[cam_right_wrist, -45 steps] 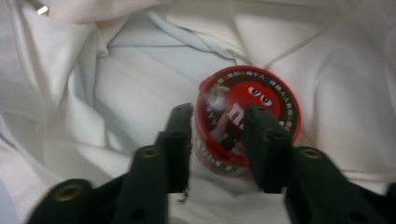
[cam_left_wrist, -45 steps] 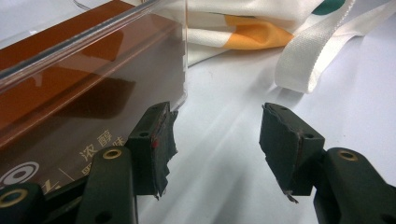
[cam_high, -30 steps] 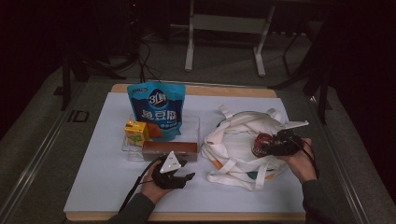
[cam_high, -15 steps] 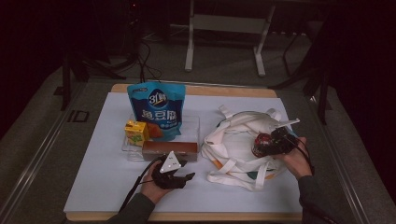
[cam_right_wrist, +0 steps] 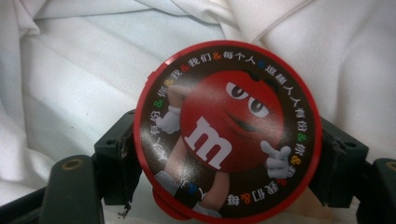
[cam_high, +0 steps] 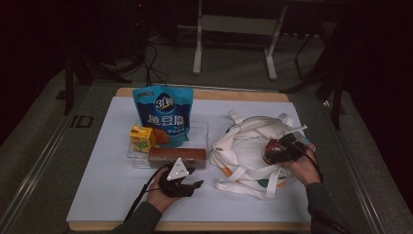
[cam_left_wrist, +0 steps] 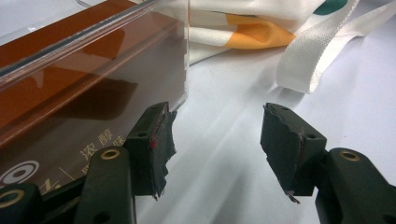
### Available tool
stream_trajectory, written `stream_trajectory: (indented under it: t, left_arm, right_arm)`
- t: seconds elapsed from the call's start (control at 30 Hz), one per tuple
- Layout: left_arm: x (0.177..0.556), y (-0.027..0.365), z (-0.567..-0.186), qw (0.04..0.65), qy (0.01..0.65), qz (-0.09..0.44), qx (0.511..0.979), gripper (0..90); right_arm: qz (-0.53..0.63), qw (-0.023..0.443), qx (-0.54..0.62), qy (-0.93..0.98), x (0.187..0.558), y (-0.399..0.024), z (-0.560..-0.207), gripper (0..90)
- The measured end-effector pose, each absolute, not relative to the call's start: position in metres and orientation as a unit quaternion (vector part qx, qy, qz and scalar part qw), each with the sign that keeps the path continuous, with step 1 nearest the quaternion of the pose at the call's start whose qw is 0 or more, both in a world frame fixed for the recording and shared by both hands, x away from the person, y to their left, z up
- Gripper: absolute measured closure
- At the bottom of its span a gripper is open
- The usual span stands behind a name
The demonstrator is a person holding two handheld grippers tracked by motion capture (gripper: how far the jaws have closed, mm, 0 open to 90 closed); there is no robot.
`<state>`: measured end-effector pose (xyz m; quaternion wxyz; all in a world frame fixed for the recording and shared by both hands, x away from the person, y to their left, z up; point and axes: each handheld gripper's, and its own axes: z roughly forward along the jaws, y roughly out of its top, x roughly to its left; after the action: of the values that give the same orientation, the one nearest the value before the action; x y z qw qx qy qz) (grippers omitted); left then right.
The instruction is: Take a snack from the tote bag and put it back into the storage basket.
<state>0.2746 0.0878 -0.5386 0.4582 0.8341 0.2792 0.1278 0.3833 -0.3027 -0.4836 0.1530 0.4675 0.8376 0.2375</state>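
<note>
Your right tongs [cam_right_wrist: 224, 154] clasp the round red candy tin [cam_right_wrist: 227, 130] edge-on, lid facing the camera, directly over the white tote bag [cam_high: 248, 141]: bag lies straight below. Your left tongs [cam_left_wrist: 215, 140] rest released on the tabletop [cam_high: 107, 161], beside the clear tray [cam_left_wrist: 93, 51].

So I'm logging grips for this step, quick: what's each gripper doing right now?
Left gripper: open, nothing between its jaws, beside the clear tray.
Right gripper: closed on the round red candy tin, over the white bag.
</note>
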Motion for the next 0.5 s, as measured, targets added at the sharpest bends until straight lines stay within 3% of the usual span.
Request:
stream_trajectory:
  t: [0.5]
  left_arm:
    - [0.2750,0.0876,-0.5387,0.456,0.280,0.128,0.835,43.2]
  right_arm:
    - [0.237,0.165,0.472,0.833,0.3797,-0.2984,-0.4813,25.4]
